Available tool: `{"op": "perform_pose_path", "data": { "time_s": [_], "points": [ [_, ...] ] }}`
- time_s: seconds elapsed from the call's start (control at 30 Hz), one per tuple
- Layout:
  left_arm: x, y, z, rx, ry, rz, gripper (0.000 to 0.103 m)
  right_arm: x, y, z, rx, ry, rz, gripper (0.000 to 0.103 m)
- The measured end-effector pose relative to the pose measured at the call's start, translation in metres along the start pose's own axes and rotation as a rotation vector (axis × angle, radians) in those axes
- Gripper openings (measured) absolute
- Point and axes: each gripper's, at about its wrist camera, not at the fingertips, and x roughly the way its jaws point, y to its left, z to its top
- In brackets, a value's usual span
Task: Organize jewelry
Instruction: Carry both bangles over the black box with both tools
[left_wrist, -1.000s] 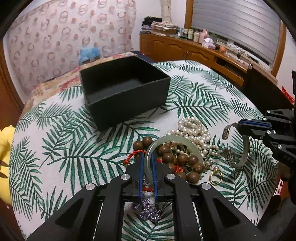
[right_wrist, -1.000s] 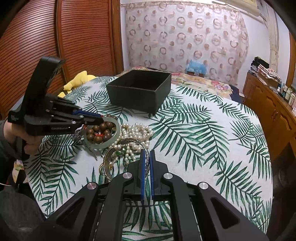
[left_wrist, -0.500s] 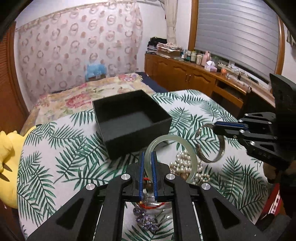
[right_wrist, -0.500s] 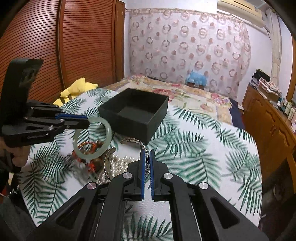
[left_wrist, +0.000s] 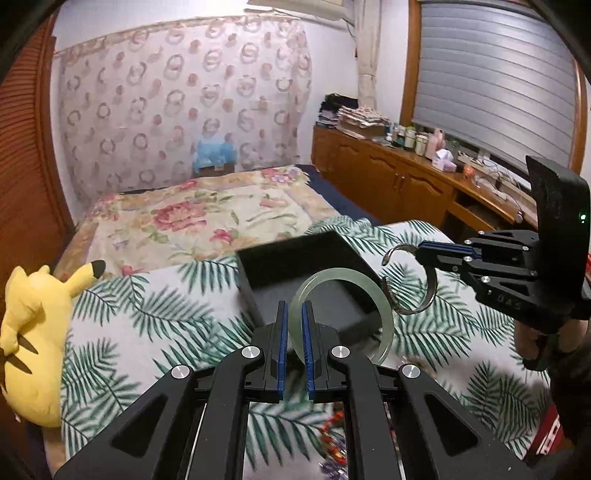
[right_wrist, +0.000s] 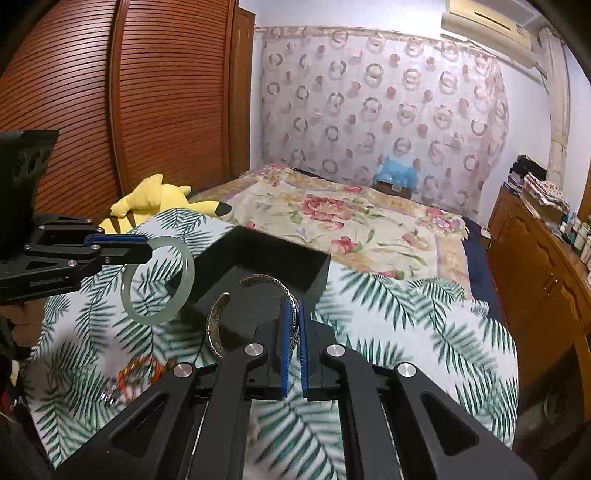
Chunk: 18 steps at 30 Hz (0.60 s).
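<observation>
My left gripper (left_wrist: 293, 314) is shut on a pale green jade bangle (left_wrist: 380, 299), held in the air in front of the open black box (left_wrist: 295, 258). The same bangle (right_wrist: 184, 266) shows at the left of the right wrist view, clamped in the left gripper (right_wrist: 146, 247). My right gripper (right_wrist: 294, 314) is shut on an open silver cuff bracelet (right_wrist: 216, 321), raised over the near side of the black box (right_wrist: 273, 254). In the left wrist view that cuff (left_wrist: 430, 291) hangs from the right gripper (left_wrist: 419, 251) just right of the box.
The table carries a palm-leaf cloth (left_wrist: 147, 314). Blurred beads with red cord (right_wrist: 140, 369) lie near its front. A yellow plush toy (left_wrist: 33, 332) sits at the table's left edge. A floral bed (right_wrist: 351, 221) and wooden cabinets (left_wrist: 388, 177) stand behind.
Both grippers have lifted off the jewelry pile with their bangles and moved toward the black box, which now looks nearer. The beads and pearls stayed on the table, mostly out of sight below.
</observation>
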Motion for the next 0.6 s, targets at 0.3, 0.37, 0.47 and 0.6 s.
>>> {"op": "perform_pose_path", "data": {
  "time_s": [0.3,0.37,0.47,0.6],
  "points": [
    [0.025,0.012,0.02,0.001,0.011,0.02,0.007,0.046,0.003,0.006,-0.008,0.063,0.073,0.008],
    [0.031,0.012,0.022,0.009,0.015,0.023,0.007,0.05,0.0,0.004,0.0,0.075,0.088,0.008],
    [0.043,0.012,0.023,0.018,0.03,0.03,0.007,0.048,-0.004,0.003,0.011,0.072,0.087,0.008],
    [0.058,0.009,0.025,0.028,0.056,0.036,0.007,0.041,-0.008,0.001,0.019,0.067,0.072,0.008]
  ]
}}
